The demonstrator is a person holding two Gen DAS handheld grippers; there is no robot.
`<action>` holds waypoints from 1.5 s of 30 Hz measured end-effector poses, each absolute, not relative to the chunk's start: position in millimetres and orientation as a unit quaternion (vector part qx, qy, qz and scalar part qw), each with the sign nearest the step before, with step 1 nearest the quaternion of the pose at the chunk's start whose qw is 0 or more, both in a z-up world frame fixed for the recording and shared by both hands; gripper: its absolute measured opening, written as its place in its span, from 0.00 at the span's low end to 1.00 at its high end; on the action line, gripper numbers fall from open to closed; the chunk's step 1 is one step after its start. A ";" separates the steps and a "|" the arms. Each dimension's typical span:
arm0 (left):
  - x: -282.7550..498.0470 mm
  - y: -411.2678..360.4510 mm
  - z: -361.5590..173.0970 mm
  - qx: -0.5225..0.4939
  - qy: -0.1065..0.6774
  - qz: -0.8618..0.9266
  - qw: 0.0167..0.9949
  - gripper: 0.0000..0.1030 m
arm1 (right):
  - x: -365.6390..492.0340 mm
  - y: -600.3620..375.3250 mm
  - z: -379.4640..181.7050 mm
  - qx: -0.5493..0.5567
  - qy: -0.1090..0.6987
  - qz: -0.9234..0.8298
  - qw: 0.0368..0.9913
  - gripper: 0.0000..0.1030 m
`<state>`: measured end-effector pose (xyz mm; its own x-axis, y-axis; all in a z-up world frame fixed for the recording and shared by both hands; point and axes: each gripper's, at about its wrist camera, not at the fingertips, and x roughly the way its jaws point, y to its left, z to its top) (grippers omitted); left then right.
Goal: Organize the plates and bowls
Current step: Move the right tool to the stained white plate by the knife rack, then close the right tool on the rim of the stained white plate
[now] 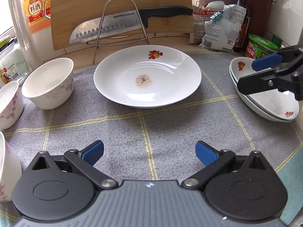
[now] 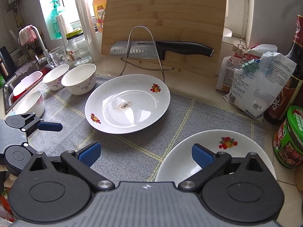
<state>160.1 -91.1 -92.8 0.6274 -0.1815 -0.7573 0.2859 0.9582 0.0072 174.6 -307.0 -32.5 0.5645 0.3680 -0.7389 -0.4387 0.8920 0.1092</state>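
Note:
A white plate [image 1: 147, 79] with a brown stain and fruit print lies in the middle of the grey checked mat [image 1: 132, 128]. The same plate [image 2: 128, 104] shows in the right wrist view. Two stacked plates [image 1: 265, 102] sit at the mat's right edge. My right gripper [image 1: 246, 74] hovers open over them, and in its own view this gripper [image 2: 145, 148] has its right pad above the top plate [image 2: 208, 138]. My left gripper [image 1: 149, 147] stands open above the mat, nearer than the stained plate, holding nothing. Three white floral bowls [image 1: 48, 83] [image 1: 9, 104] [image 1: 5, 170] stand upright at the left.
A bamboo cutting board [image 1: 121, 5] leans on the wall behind a wire rack [image 1: 121, 22] holding a knife [image 1: 132, 22]. Bottles, clipped bags [image 2: 255, 87] and a green-lidded jar [image 2: 289, 140] crowd the right. A sink [image 2: 22, 83], glass jar and cup are at the left.

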 end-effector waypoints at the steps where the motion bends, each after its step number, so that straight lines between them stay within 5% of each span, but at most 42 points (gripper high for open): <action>1: 162.6 -88.3 -93.3 0.059 0.409 -0.136 0.900 0.99 | 174.4 -304.0 -32.6 -0.042 0.410 0.222 0.884 1.00; 45: 221.4 -79.7 -114.5 0.080 0.352 -0.201 0.911 1.00 | 325.2 -243.4 -84.6 -0.027 0.529 0.269 0.804 1.00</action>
<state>221.4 -79.7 -114.5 0.6715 -0.3094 -0.6733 0.4227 0.9062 0.0051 325.2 -243.4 -84.6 0.2947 0.4045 -0.8658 -0.4612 0.8537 0.2419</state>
